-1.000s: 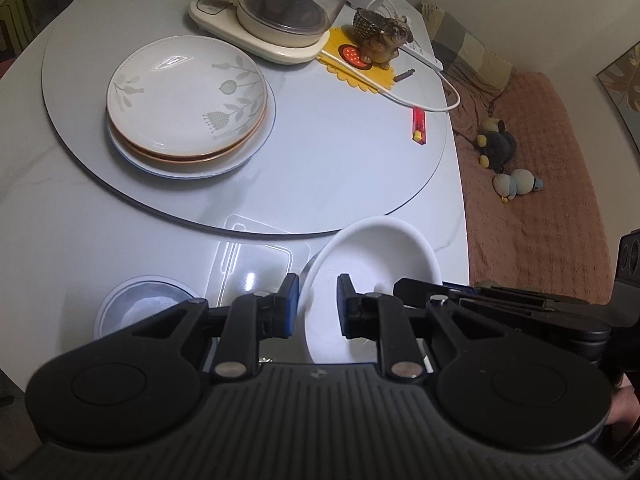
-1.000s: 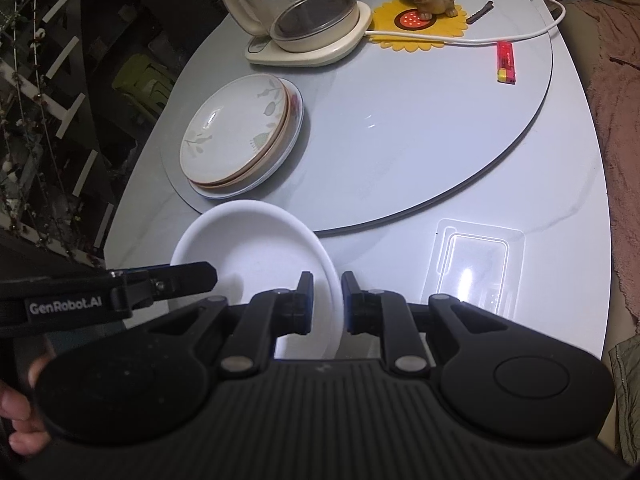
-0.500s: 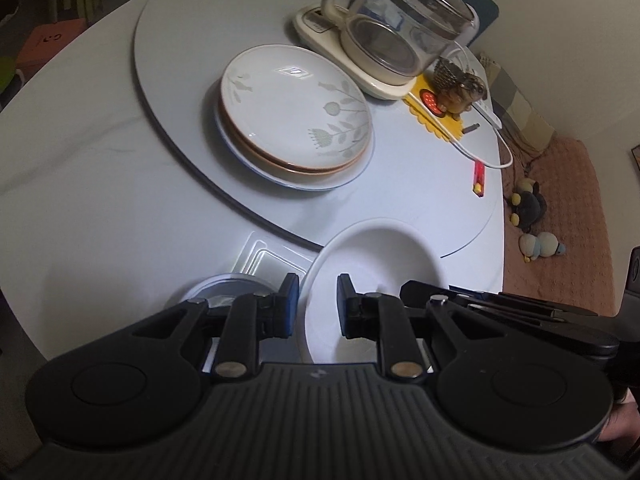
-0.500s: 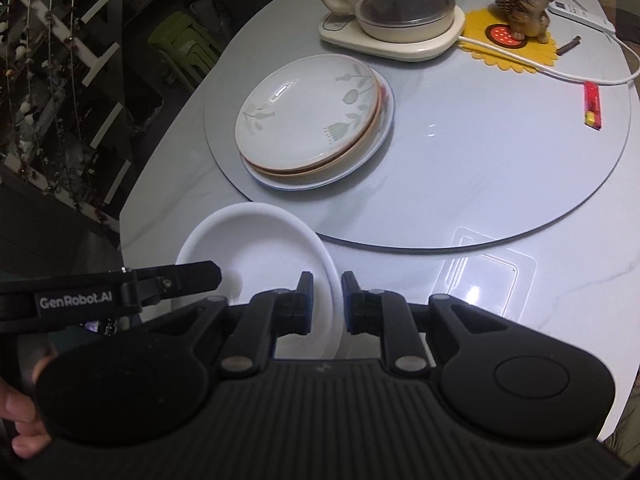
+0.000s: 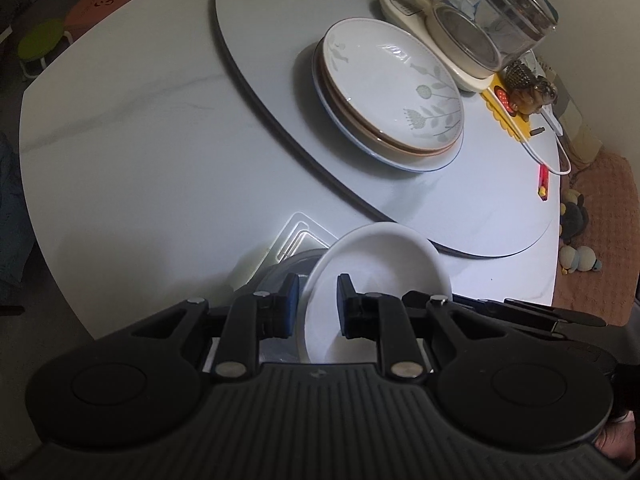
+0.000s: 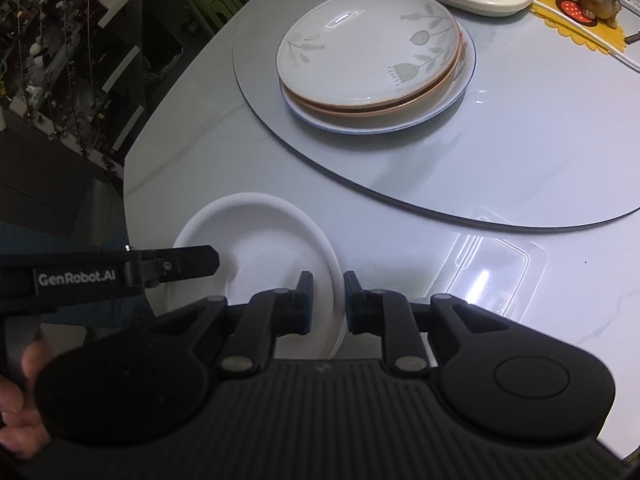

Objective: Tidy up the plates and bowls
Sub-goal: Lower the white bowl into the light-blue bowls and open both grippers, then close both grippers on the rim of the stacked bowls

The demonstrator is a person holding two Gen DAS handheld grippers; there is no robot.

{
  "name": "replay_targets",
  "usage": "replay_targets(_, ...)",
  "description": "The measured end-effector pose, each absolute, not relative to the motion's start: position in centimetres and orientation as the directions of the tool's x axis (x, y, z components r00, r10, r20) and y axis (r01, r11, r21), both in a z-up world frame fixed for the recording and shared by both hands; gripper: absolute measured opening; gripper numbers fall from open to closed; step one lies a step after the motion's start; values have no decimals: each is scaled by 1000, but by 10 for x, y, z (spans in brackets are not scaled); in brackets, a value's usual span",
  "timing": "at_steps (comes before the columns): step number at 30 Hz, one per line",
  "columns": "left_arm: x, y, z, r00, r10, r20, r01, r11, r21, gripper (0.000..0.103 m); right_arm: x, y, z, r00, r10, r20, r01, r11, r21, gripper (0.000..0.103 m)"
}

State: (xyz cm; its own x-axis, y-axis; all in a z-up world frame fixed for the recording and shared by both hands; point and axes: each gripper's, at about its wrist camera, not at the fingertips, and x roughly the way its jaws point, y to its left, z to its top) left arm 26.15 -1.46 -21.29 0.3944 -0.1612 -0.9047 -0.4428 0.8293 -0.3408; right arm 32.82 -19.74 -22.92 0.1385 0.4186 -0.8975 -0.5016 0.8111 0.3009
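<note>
A plain white bowl hangs low over the table's near edge, gripped at opposite rims. My left gripper is shut on its left rim. My right gripper is shut on the right rim of the same white bowl. Just under its left side shows part of a grey bowl on the table. Stacked flower-patterned plates sit on the round turntable; the right wrist view has this plate stack ahead. The left gripper's finger reaches in over the bowl.
A glass kettle on its base, a dog figurine on a yellow mat, a white cable and a red lighter lie at the turntable's far side. A clear plastic tray rests on the table by the bowl. Soft toys lie beyond the table.
Both grippers carried the white bowl leftward and lower, so it now hangs over the grey bowl that stood to its left. The plate stack looks nearer.
</note>
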Motion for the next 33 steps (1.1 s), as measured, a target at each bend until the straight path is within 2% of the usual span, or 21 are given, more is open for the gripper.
replay_targets(7,257,-11,-216,383,-161,-910,-462,819,-340,22,329,-191,-233,117,420,-900,-513,801,308,20)
replay_targets(9,254,-8,-217,377,-163,-912,-472,813,-341,31,328,-189,-233,106,423,-900,-521,795,312,20)
replay_targets(10,254,-6,-218,371,-160,-915,-480,811,-336,42,327,-189,-233,104,423,-900,-522,794,312,20)
replay_targets(11,253,-5,-218,370,-152,-916,-483,811,-330,49,327,-189,-233,106,421,-901,-519,796,311,20)
replay_targets(14,250,-2,-218,374,-144,-916,-496,804,-329,53,327,-191,-233,101,430,-897,-512,795,324,39)
replay_targets(15,249,0,-219,375,-141,-916,-501,801,-329,54,328,-193,-232,101,439,-893,-507,795,333,51)
replay_targets(16,248,1,-219,377,-139,-916,-504,799,-328,55,328,-195,-231,107,442,-891,-502,797,335,58)
replay_targets(17,248,2,-219,377,-138,-916,-505,798,-328,56,328,-196,-230,118,442,-889,-497,802,332,60)
replay_targets(33,247,13,-239,367,-203,-908,-472,800,-370,57,321,-201,-247,124,415,-902,-413,848,333,60)
